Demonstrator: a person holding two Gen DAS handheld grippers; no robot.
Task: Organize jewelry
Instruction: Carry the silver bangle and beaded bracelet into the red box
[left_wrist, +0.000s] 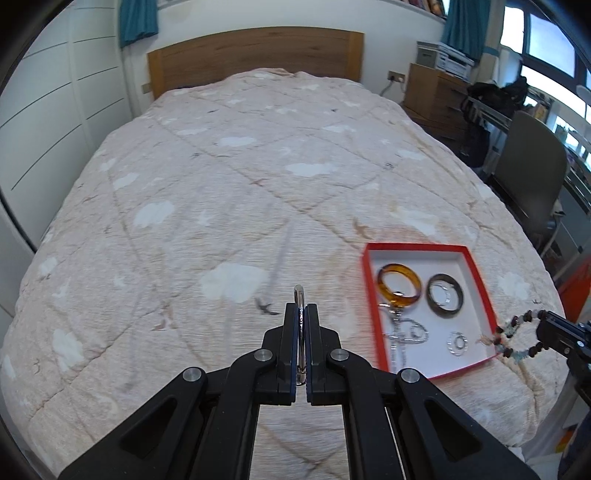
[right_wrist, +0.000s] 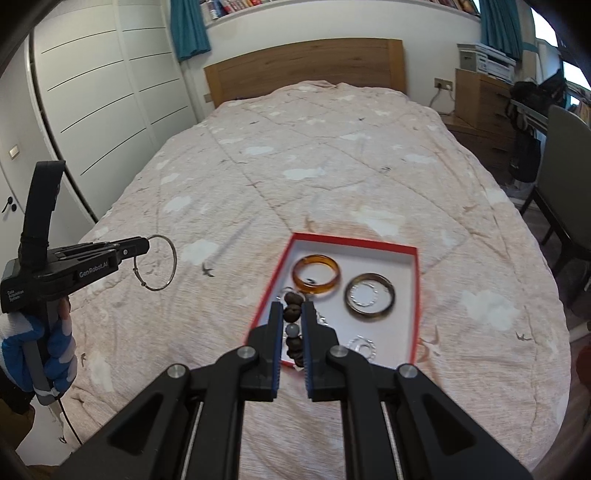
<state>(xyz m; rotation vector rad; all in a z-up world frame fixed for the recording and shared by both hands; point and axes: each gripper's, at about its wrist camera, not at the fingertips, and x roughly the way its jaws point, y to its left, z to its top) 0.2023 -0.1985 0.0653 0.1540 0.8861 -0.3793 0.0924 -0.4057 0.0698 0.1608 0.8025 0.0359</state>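
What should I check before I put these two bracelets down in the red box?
1. Left hand-held gripper shut on the thin silver bangle: ok.
2. Right hand-held gripper shut on the beaded bracelet: ok.
3. Red box open and lying flat on the bedspread: ok.
4. Free white floor in the box for two more pieces: cannot tell; the amber bangle, dark bangle, a small sparkly ring and a silver chain already lie there.
5. Both grippers over the box: not ok; the left one is off to its side.
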